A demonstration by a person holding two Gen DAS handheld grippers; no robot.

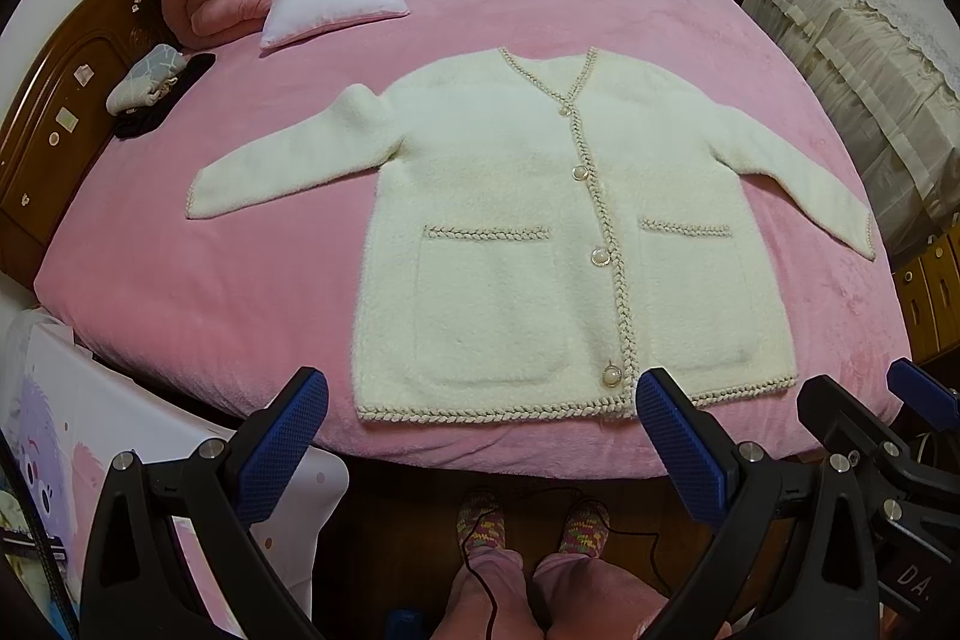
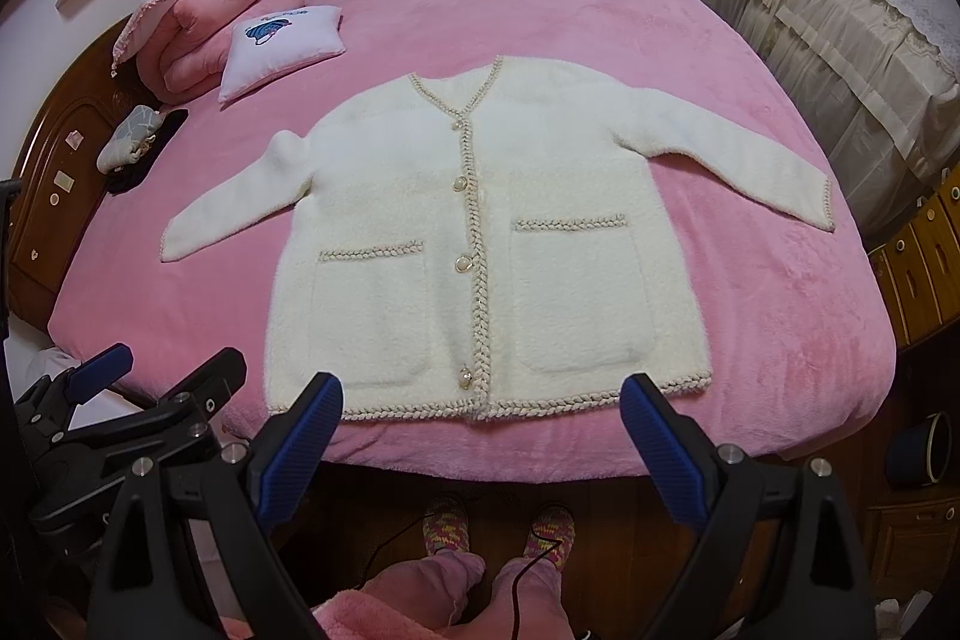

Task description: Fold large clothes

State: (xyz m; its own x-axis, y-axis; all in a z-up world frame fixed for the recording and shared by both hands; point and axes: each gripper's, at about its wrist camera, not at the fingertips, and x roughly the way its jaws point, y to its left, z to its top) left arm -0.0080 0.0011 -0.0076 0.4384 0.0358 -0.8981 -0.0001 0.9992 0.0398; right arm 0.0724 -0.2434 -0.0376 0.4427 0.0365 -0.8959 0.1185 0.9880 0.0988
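Nearest the lens, the left gripper [image 1: 483,403] and the right gripper [image 2: 480,400], both black-framed with ribbed blue pads, are spread wide and hold nothing, poised above the near edge of the pink plush bed [image 1: 180,292]. The fluffy cream-white buttoned cardigan with braided beige trim [image 1: 510,232] lies flat, front up, sleeves out to both sides, so folding appears not yet begun and every fold is left. Only the right-wrist view shows a dark round bin [image 2: 921,451] on the floor.
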